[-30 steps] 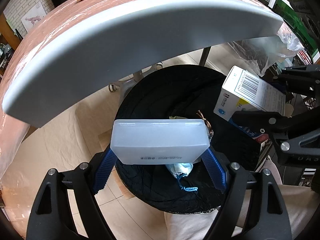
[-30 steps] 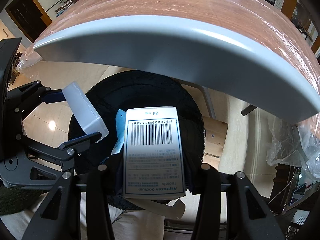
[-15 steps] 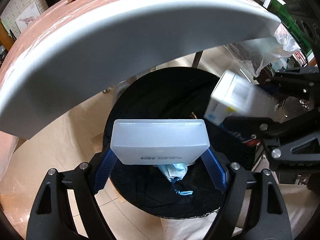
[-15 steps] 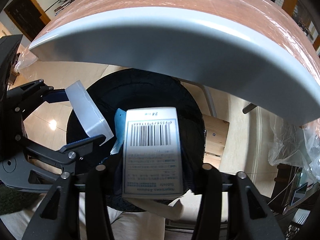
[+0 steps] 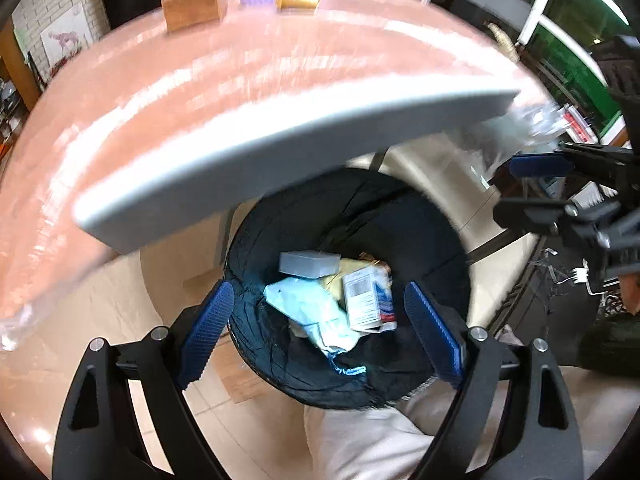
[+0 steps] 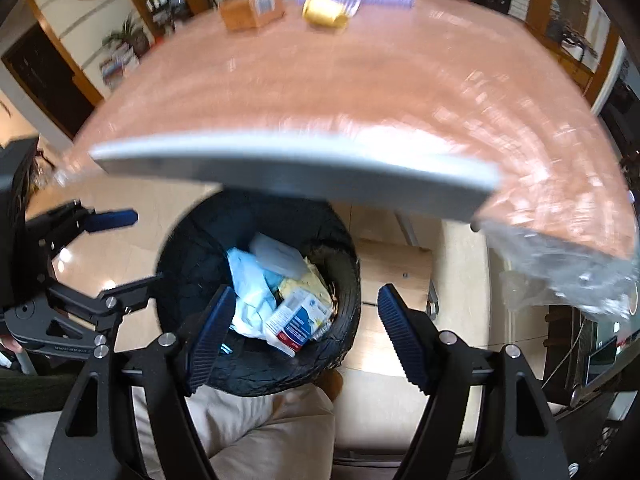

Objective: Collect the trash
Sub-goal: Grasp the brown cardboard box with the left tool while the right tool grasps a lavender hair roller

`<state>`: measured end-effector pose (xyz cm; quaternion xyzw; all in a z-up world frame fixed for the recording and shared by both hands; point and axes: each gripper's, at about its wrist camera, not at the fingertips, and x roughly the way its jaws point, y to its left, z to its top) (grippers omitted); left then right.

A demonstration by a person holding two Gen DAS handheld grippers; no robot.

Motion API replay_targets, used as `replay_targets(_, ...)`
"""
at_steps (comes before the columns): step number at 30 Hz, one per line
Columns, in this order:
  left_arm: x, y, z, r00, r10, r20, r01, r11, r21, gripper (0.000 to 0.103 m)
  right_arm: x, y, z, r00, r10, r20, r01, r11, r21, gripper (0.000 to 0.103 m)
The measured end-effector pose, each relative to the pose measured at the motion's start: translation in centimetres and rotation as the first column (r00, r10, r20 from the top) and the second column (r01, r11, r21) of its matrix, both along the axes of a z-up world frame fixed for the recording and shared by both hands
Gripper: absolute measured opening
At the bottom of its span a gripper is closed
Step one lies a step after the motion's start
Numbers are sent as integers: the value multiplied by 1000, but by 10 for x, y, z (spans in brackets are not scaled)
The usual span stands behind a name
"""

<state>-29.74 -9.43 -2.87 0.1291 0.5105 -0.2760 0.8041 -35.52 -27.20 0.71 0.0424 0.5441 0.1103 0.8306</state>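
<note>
Boxes (image 5: 366,296) — lying in bin (image 5: 432,232).

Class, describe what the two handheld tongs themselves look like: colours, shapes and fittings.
Both the left tongs and the right tongs have matte black, angular arms with triangular cut-outs and silver round screw heads. Each finger ends in a blue ribbed pad. No cables or sleeves are visible.

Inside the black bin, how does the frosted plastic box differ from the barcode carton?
The frosted plastic box is plain, translucent grey-white; the barcode carton is printed, white with blue and red. The frosted plastic box lies flat toward the far side of the pile; the barcode carton lies nearer the camera, barcode face up in the left view. Both rest loose in the bin, with the open left claw above them.
</note>
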Motion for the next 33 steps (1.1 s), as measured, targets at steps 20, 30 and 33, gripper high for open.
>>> replay_targets(20,145,11,89,955,200,218,-188,979,-73,101,129,6,72,957,-53,286,98,984,-146,99)
replay_targets(30,218,-10,74,960,200,194,-193,980,-54,101,258,-40,59,947,-229,227,257,961,-103,99)
replay_targets(33,229,-16,70,961,196,193,-190,980,-54,101,292,-43,47,944,-265,195,284,956,-77,99)
